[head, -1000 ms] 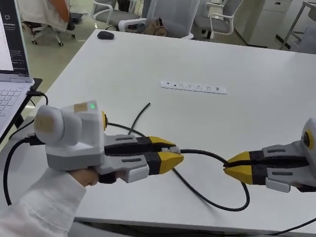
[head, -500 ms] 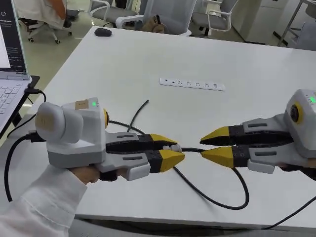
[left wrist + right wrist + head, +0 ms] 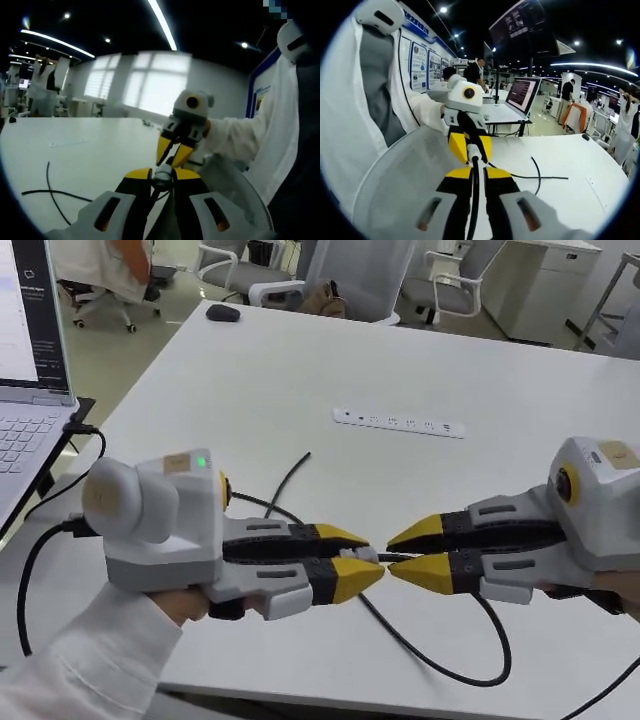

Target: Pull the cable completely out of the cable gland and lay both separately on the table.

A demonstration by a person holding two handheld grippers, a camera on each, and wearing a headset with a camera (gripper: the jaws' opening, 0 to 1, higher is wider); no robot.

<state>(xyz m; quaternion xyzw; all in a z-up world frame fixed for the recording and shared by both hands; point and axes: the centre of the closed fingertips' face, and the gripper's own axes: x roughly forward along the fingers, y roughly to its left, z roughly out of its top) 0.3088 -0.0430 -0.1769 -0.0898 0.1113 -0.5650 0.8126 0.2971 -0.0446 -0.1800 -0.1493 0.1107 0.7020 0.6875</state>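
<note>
My left gripper (image 3: pixel 375 556) is shut on the small pale cable gland (image 3: pixel 162 173), held above the white table (image 3: pixel 300 370). A black cable (image 3: pixel 445 672) comes out of the gland, loops down over the table's near edge and trails off to the left. My right gripper (image 3: pixel 392 554) faces the left one almost tip to tip. Its jaws stand a little apart on either side of the cable (image 3: pixel 474 200), just beside the gland. In the left gripper view the right gripper (image 3: pixel 172 152) hangs straight ahead, and in the right gripper view the left gripper (image 3: pixel 470 147) does.
A white power strip (image 3: pixel 398 424) lies mid-table and a black mouse (image 3: pixel 222 312) at the far left corner. A laptop (image 3: pixel 25 390) with its black leads stands off the table's left edge. Office chairs stand beyond the table.
My right gripper let go of the cable farther right, opened, and moved left until its tips nearly meet the left gripper's. The left gripper kept hold of the gland.
</note>
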